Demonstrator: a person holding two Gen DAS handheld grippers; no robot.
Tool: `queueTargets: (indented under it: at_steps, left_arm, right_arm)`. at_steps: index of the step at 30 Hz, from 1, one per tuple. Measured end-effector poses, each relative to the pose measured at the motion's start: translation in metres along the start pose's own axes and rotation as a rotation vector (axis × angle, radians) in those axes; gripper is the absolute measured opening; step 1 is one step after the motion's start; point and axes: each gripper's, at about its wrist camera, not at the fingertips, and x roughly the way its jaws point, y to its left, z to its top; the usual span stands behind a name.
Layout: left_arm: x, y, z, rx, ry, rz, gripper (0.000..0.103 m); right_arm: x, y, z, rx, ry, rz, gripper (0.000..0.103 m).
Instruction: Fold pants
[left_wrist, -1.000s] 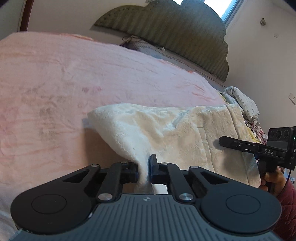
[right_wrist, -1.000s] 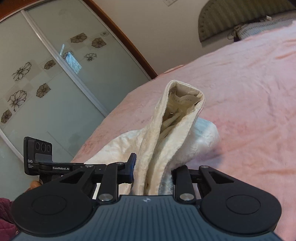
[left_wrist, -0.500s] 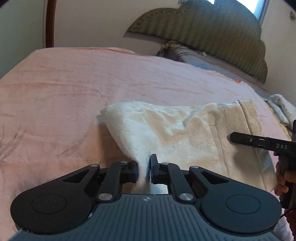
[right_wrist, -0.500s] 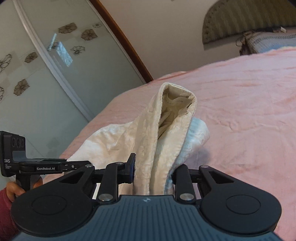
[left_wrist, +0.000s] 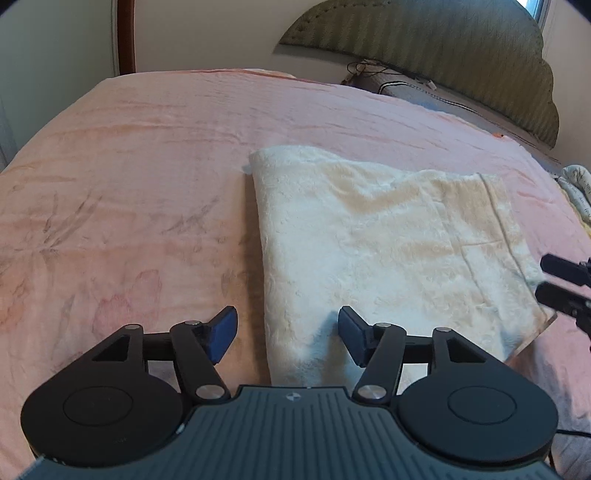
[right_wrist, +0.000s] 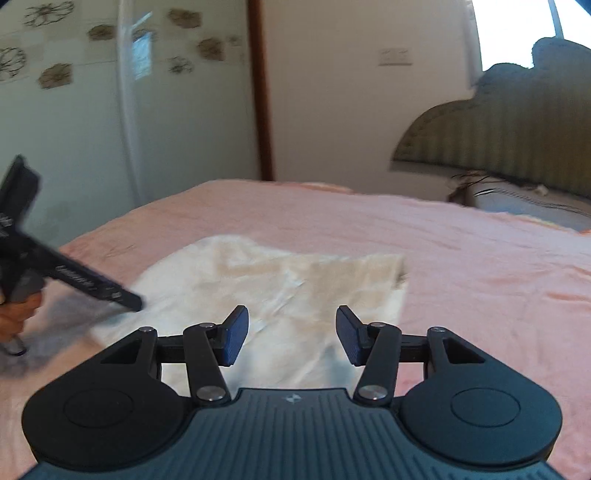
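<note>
Pants (left_wrist: 388, 236) lie folded flat on the pink bed (left_wrist: 147, 166), long axis running away from the left gripper (left_wrist: 287, 334); its jaws stand wide, empty, straddling the near left edge; right gripper (right_wrist: 291, 334) likewise wide and empty over the near edge, its view blurred; only the left view shows the waistband end clearly.

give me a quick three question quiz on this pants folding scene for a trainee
1. True or false: the left tool is shut on the pants.
2. What do the pants rest on? A) wooden floor B) pink blanket C) chair
3. Fill in: in the right wrist view, the right tool has its jaws ____.

Key:
1. False; its jaws stand open, with the cloth's near left edge between them.
2. B, the pink blanket.
3. Open; the pants lie flat beyond them.
</note>
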Motion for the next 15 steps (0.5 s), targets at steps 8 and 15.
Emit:
queueTargets:
  at_steps: [8,15]
  left_arm:
    - [-0.048,-0.003,-0.013,-0.045,-0.102,0.034,0.074]
    - [-0.032,-0.021,-0.041,-0.008,-0.057,0.086,0.081]
  right_arm:
    - [-0.007,0.005,-0.016,0.148,0.01,-0.017,0.053]
    - [0.009,0.011,-0.031,0.204,0.063,-0.026,0.055]
